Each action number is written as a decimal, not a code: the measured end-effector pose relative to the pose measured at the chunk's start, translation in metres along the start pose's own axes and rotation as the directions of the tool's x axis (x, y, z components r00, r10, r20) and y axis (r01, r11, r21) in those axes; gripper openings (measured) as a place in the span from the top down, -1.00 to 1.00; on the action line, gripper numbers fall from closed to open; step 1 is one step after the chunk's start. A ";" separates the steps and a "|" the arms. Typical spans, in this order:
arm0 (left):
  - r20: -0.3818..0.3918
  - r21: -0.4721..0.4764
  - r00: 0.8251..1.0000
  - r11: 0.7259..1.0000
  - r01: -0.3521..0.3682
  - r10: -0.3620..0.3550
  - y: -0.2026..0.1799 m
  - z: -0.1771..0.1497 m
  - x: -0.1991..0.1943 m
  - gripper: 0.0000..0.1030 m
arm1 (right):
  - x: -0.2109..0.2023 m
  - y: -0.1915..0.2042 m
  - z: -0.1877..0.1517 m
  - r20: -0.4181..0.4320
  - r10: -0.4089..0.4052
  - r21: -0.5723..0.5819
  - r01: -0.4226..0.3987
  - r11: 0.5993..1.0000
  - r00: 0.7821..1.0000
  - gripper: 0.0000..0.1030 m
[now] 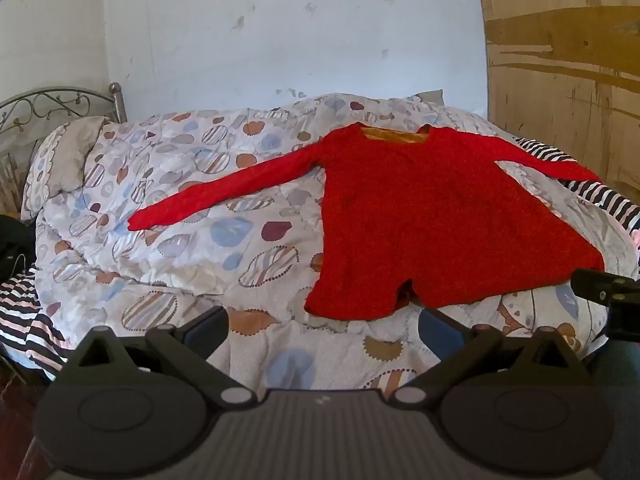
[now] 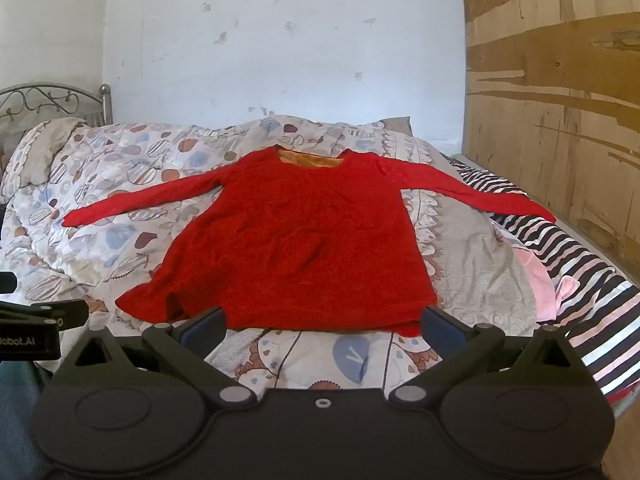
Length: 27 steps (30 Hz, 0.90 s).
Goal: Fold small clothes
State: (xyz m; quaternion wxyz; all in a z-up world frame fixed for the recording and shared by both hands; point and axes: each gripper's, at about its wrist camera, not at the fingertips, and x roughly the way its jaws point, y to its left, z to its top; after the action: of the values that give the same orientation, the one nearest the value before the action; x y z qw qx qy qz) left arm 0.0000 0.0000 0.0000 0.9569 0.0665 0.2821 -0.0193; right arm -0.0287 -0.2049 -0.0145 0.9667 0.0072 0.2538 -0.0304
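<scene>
A red long-sleeved top (image 1: 432,216) (image 2: 296,240) lies flat on the bed, neck towards the wall, both sleeves spread out to the sides, hem nearest me. My left gripper (image 1: 322,330) hovers wide open just short of the hem's left corner, nothing between its fingers. My right gripper (image 2: 322,326) is also wide open, its fingers (image 2: 442,326) hanging close over the hem's edge without pinching it. The right gripper's side shows at the right edge of the left wrist view as a black body (image 1: 604,288).
A patterned quilt (image 1: 192,216) (image 2: 100,208) covers the bed, with a striped sheet (image 2: 592,280) and pink cloth (image 2: 536,276) at the right. A pillow (image 1: 68,160) and metal headboard (image 1: 48,104) lie left. White wall behind, wooden panel (image 2: 560,100) on the right.
</scene>
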 end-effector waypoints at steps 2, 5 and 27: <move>-0.003 0.002 1.000 1.000 -0.001 0.001 0.000 0.000 0.000 -1.00 | 0.000 0.000 0.000 0.000 -0.001 -0.002 0.001 1.000 1.000 -0.99; -0.001 0.003 1.000 1.000 -0.004 0.004 0.001 0.001 0.002 -1.00 | 0.000 0.000 0.000 0.001 -0.002 -0.003 0.002 1.000 1.000 -0.99; 0.001 0.019 1.000 1.000 -0.023 0.023 0.000 -0.004 0.000 -1.00 | 0.001 0.000 -0.001 -0.003 -0.003 -0.001 0.003 1.000 1.000 -0.99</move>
State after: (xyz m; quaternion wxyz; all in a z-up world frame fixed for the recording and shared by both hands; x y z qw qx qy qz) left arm -0.0022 0.0004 -0.0036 0.9565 0.0791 0.2806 -0.0109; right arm -0.0279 -0.2044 -0.0157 0.9663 0.0065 0.2555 -0.0317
